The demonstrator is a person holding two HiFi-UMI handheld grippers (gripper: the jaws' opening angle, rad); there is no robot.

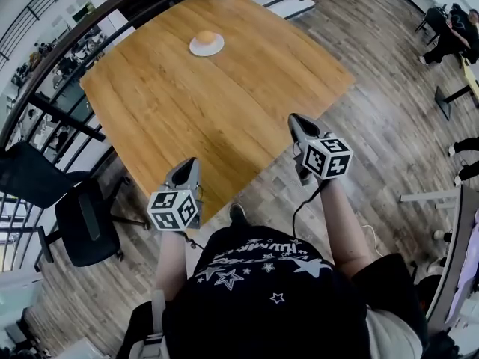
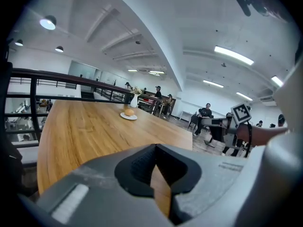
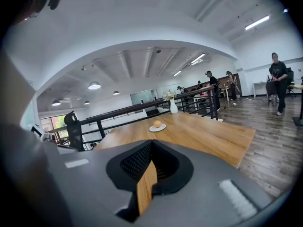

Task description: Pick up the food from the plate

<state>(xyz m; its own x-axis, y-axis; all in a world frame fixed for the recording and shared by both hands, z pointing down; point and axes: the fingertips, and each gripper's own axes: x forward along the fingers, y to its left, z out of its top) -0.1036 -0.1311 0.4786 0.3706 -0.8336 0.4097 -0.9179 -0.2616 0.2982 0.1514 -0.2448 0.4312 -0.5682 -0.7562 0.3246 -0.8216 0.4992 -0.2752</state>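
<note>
Head view: left gripper (image 1: 185,169) jaws clenched, empty, at near edge of worktop (image 1: 224,118). Food (image 1: 205,37) sits on plate (image 1: 194,50) far across, well apart. Right gripper (image 1: 298,124) jaws clenched too; best close the gap first, then part jaws around food.

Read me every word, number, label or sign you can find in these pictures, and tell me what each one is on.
Black shirt: white lettering above printed stars, upside down and too warped to read.
Left cube and right cube: black-and-white square patterns only, no letters or numbers.
Plate and table: no print visible.
No readable text in any view.
</note>
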